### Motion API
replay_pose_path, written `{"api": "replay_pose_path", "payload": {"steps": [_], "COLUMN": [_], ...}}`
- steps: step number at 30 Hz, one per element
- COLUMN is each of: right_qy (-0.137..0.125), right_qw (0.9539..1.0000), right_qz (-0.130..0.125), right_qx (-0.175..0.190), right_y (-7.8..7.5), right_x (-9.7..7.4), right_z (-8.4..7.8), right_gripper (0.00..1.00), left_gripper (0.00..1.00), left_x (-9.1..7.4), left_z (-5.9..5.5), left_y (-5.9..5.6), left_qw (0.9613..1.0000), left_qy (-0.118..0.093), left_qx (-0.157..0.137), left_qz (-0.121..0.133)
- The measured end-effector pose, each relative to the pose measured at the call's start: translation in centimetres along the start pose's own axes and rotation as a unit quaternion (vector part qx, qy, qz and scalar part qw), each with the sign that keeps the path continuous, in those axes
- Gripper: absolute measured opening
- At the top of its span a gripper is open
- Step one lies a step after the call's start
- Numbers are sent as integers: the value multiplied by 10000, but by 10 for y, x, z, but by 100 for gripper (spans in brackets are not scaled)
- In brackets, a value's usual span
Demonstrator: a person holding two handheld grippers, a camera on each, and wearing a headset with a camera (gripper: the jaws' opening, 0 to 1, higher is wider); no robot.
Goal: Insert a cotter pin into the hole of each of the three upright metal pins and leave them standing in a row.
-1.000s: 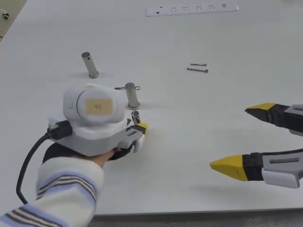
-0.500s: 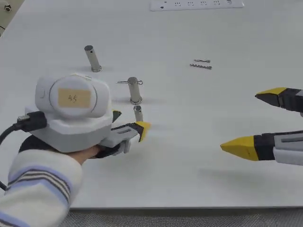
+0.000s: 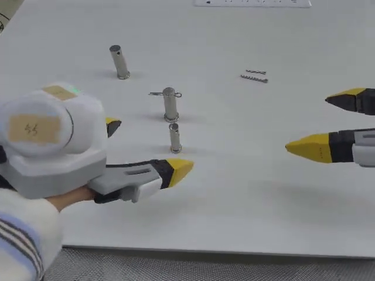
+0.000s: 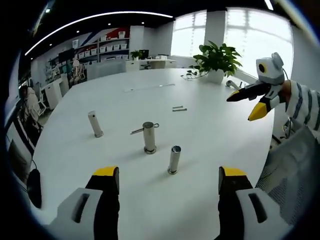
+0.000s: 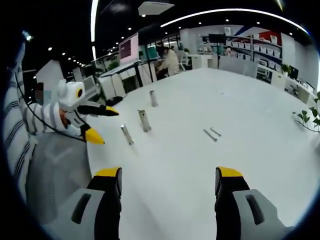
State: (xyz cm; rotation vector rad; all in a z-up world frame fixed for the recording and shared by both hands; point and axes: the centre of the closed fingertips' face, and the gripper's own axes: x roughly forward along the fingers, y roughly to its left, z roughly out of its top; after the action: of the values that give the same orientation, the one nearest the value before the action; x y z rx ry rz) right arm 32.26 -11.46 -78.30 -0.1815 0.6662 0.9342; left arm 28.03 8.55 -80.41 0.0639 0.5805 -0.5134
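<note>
A large white table (image 3: 246, 199) carries three metal pins standing upright in a slanting line on its left half: the far pin (image 3: 120, 62) furthest left, the middle pin (image 3: 170, 105) nearer and to the right with a cotter pin (image 3: 158, 93) through its top, and the near pin (image 3: 175, 138) just in front of that. Two loose cotter pins (image 3: 254, 75) lie flat side by side further right and far from the near edge. A white power strip (image 3: 252, 3) lies along the far side, and the left gripper view shows a potted plant (image 4: 216, 62) at the table's far edge.
</note>
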Motion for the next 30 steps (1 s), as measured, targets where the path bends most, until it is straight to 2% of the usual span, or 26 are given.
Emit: {"api": "replay_pose_path", "payload": {"steps": [3,6,10,15,17,20,26,30], "right_qy": [42,106,310,469,533,572,885,1013], "right_qw": [10000,9998,9989,9973,9967,9970,9916,9891], "right_qz": [10,62,64,151,163,180,106,144], "right_qx": [-46,-124,-359,-551,-588,-480,-941,-1058], "right_y": [-4,-6,-12,-16,-22,-36,-61,-71], "right_x": [3,8,15,21,24,29,39,47], "right_z": [5,9,11,17,21,31,45,50], "right_gripper": [76,74,74,72,71,69,66,62], "left_gripper": [91,99,100,100,100,99,99,99], "left_x": [-2,-4,-6,-9,-10,-10,-9,-9], "left_z": [-3,-2,-1,-4,-6,-10,-14,-14], "left_y": [0,0,-1,-2,-5,-10,-16,-21], "left_qw": [9999,10000,9998,9997,9996,9991,9986,9979], "left_qy": [54,-5,-17,27,59,85,187,187], "left_qx": [-122,26,126,116,79,-148,-67,-52], "left_qz": [-71,-88,-157,-209,-260,-384,-499,-616]}}
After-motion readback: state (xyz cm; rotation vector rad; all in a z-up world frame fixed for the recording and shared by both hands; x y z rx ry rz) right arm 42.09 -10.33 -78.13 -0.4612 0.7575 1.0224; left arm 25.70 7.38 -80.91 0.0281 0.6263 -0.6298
